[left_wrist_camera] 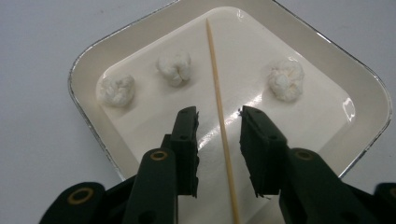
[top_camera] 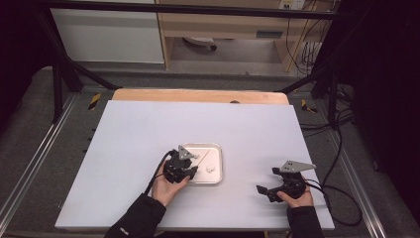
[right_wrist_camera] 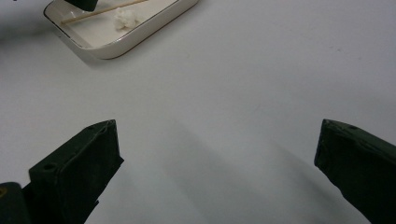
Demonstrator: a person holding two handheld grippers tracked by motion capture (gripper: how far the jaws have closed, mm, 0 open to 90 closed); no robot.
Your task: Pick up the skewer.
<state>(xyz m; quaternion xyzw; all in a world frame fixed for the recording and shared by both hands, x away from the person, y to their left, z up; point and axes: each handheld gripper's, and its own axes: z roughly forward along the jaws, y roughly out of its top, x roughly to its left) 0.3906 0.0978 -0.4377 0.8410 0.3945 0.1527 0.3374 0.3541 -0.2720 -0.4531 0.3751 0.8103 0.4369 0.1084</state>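
Skewer's point(left_wrist_camera: 219, 107) near end cut off; tray point(right_wrist_camera: 112, 46) partly out of frame

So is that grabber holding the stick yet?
Not yet. The left gripper has its jaws on either side of the wooden skewer, near its lower part, with gaps showing. Nothing is held.

A white worktop point(top_camera: 148, 148) carries everything, with a strip of bare wood point(top_camera: 198, 95) showing along its far edge. A black frame point(top_camera: 198, 9) of bars stands around it, its struts slanting down past both far corners. Grey floor point(top_camera: 29, 124) lies on either side, with metal rails point(top_camera: 29, 168) running along the left and right edges. Yellow-and-black tape marks point(top_camera: 94, 100) sit near the two far corners. Beyond the far edge stand a white cabinet point(top_camera: 109, 34) and a wooden shelf unit point(top_camera: 223, 25). Black cables point(top_camera: 341, 129) trail over the floor off the right edge.
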